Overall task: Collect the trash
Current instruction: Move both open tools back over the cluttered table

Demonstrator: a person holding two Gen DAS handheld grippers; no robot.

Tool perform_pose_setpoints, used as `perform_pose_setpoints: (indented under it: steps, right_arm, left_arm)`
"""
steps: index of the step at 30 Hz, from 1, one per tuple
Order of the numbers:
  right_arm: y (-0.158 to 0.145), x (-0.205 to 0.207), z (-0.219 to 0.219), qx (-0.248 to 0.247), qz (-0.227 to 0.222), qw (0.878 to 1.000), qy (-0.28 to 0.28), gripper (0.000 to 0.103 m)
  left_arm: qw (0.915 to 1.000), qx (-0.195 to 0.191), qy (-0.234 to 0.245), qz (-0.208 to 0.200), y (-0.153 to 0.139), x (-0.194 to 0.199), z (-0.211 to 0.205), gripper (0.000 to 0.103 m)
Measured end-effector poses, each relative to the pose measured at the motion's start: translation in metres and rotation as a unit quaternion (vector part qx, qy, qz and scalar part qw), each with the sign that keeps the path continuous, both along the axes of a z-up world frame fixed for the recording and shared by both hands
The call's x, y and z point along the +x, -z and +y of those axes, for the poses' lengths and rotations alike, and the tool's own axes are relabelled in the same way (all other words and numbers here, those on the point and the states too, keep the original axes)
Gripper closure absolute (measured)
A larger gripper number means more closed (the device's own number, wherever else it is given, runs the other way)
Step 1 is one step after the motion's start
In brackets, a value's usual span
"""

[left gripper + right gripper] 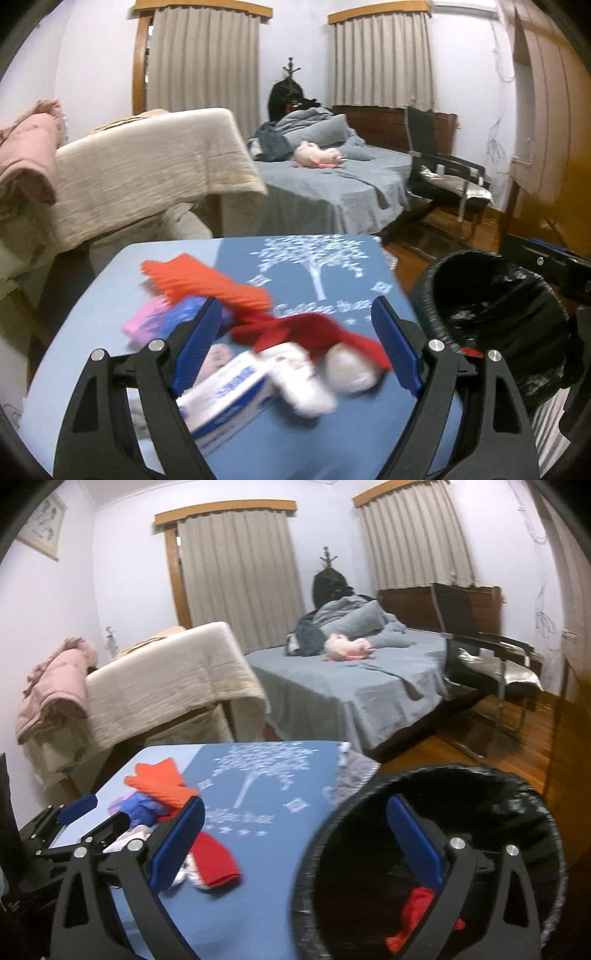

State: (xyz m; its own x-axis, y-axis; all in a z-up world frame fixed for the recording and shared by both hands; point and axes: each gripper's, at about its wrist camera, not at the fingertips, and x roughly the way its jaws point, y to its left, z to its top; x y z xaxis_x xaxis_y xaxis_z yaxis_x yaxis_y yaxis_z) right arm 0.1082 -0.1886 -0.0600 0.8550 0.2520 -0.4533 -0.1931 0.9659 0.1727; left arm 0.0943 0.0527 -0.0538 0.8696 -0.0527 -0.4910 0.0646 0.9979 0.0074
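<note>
A heap of trash lies on the blue table (74, 369): an orange crumpled sheet (207, 280), a red piece (314, 332), white wads (306, 384), a blue-and-white box (225, 402) and pink and purple wrappers (162, 317). My left gripper (296, 302) hangs open above the red piece and the white wads, its pads clear of them. A bin with a black liner (369, 805) stands right of the table. My right gripper (295, 801) is open and empty, astride the bin's near rim. A red piece (417, 912) lies inside the bin. In the right wrist view the left gripper (99, 816) shows at the left.
Behind the table stand a couch under a beige cover (147, 166), a bed with grey sheets (332, 184) and a black chair (443, 173) on the wooden floor. A wooden wardrobe (546, 129) lines the right side.
</note>
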Motion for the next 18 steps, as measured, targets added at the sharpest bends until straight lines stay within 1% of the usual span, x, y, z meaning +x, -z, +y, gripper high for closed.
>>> perform_pose_setpoints:
  steps: [6, 9, 15, 18]
  right_arm:
    - [0.012, -0.001, 0.039, -0.006, -0.002, 1.000, -0.031, 0.006]
    - [0.020, -0.001, 0.053, -0.012, 0.001, 0.999, -0.041, 0.006]
    - [0.032, -0.001, 0.067, -0.020, 0.011, 0.998, -0.053, 0.006]
    - [0.036, 0.000, 0.070, -0.026, 0.016, 0.998, -0.056, 0.006]
  left_arm:
    - [0.9993, 0.006, -0.036, 0.010, 0.011, -0.009, 0.039, 0.022]
    - [0.9988, 0.008, -0.046, 0.018, 0.018, -0.011, 0.053, 0.022]
    - [0.9979, 0.004, -0.050, 0.043, 0.036, -0.012, 0.068, 0.024]
    - [0.9972, -0.002, -0.048, 0.058, 0.045, -0.007, 0.069, 0.027]
